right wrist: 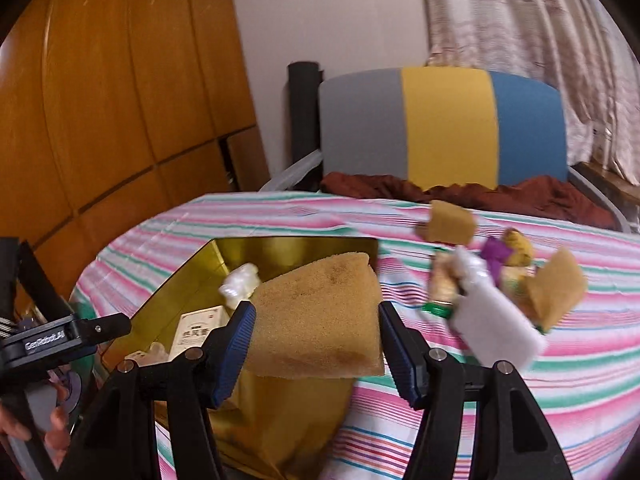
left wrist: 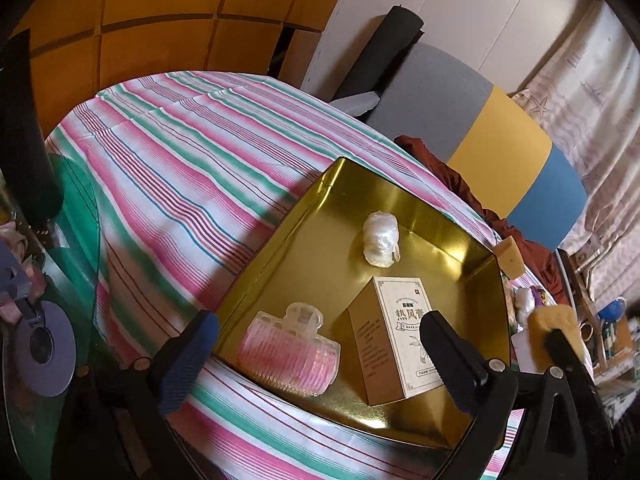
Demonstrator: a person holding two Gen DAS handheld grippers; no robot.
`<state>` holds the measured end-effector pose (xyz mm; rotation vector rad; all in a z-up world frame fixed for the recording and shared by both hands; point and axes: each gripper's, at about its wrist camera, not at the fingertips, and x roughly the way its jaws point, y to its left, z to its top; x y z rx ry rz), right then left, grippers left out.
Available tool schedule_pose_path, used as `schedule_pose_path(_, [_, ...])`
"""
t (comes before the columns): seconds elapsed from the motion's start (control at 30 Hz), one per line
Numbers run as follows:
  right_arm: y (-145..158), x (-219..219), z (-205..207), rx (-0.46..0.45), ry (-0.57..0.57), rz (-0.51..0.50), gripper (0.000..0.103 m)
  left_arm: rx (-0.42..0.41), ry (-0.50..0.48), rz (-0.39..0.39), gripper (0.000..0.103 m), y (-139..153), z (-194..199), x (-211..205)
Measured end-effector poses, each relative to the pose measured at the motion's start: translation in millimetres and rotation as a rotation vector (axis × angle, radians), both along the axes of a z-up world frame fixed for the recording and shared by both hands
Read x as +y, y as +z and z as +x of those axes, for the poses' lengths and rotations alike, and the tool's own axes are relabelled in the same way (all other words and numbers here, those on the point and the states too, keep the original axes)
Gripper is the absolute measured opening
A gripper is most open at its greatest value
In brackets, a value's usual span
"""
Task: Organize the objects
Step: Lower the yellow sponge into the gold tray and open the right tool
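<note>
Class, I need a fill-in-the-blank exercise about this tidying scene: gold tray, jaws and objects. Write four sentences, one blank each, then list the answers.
1. The right gripper holds a yellow ____ between its jaws.
2. The pink hair claw clip lies inside the gold ____.
3. The left gripper has its jaws ____, holding nothing.
4. The tablecloth has a ____ pattern.

Answers: sponge; tray; open; striped

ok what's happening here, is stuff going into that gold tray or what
Looks like it. The right gripper is shut on a yellow sponge and holds it over the edge of the gold tray. The tray already holds a pink hair clip, a small printed box and a white plastic-wrapped lump. The left gripper hangs open and empty above the tray. More sponges and small items wait on the striped tablecloth.
</note>
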<state>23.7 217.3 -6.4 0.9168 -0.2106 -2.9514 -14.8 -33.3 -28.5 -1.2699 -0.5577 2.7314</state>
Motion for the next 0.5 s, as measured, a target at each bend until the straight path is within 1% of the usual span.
schedule_pose_path(0.1, [-6, -13, -16, -0.049, 0.005, 0.017, 0.063, 0.018, 0.009, 0.003, 0.101, 6, 0, -3])
schedule_pose_path(0.23, [-17, -16, -30, -0.114, -0.006, -0.029, 0.066, 0.034, 0.024, 0.021, 0.102, 13, 1, -10])
schedule_pose_path(0.3, [-27, -13, -38, -0.165, -0.033, -0.082, 0.067, 0.038, 0.03, 0.022, 0.102, 15, 1, -12])
schedule_pose_path(0.37, [-35, -10, -42, -0.202, -0.021, -0.159, 0.07, 0.041, 0.029, 0.026, 0.102, 17, 1, -13])
schedule_pose_path(0.43, [-37, -9, -40, -0.203, -0.012, -0.185, 0.074, 0.043, 0.031, 0.029, 0.102, 18, 2, -14])
schedule_pose_path(0.5, [-35, -10, -33, -0.184, -0.004, -0.178, 0.08, 0.046, 0.027, 0.032, 0.102, 18, 3, -12])
